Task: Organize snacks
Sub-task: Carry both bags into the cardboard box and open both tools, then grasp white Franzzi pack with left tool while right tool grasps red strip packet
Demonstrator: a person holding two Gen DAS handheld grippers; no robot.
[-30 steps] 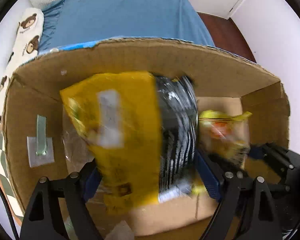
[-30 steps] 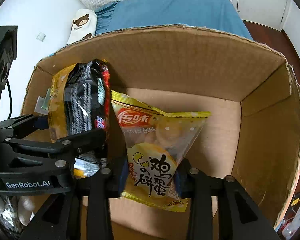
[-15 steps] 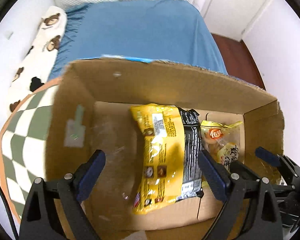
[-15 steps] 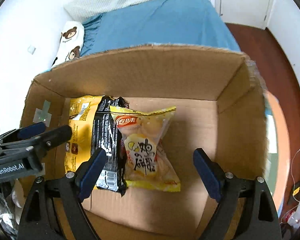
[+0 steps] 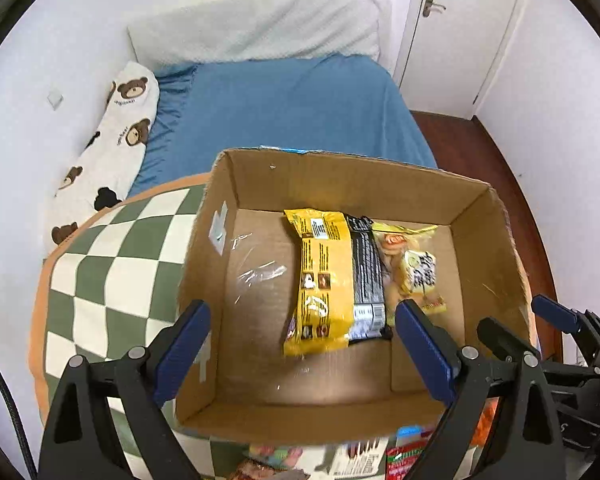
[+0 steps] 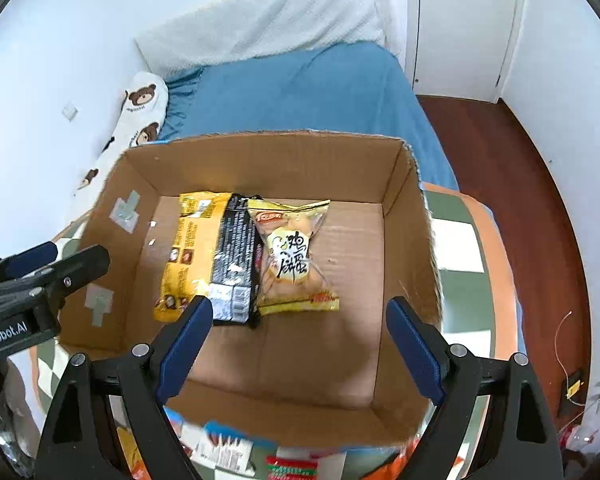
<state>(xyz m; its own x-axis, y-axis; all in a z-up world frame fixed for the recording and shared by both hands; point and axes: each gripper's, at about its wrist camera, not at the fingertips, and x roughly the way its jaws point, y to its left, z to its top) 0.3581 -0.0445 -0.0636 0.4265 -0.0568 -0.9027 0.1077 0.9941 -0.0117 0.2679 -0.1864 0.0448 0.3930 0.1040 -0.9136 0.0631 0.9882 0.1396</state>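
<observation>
Inside the cardboard box [image 6: 404,216] three snack packets lie flat, touching: a yellow packet [image 6: 188,256], a black packet [image 6: 236,264] and a clear egg-biscuit bag [image 6: 292,260] printed "鸡蛋饼". Both the left gripper [image 5: 300,352] and right gripper [image 6: 296,344] hover wide open, empty. The box sits on a checkered cushion [image 5: 112,272] beside a blue bed [image 5: 284,112].

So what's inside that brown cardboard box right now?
Three snack packets lie side by side on the floor of the brown cardboard box: a yellow packet, a black packet and a clear yellow-edged biscuit bag. They overlap at their edges, so anything underneath them is hidden.
</observation>
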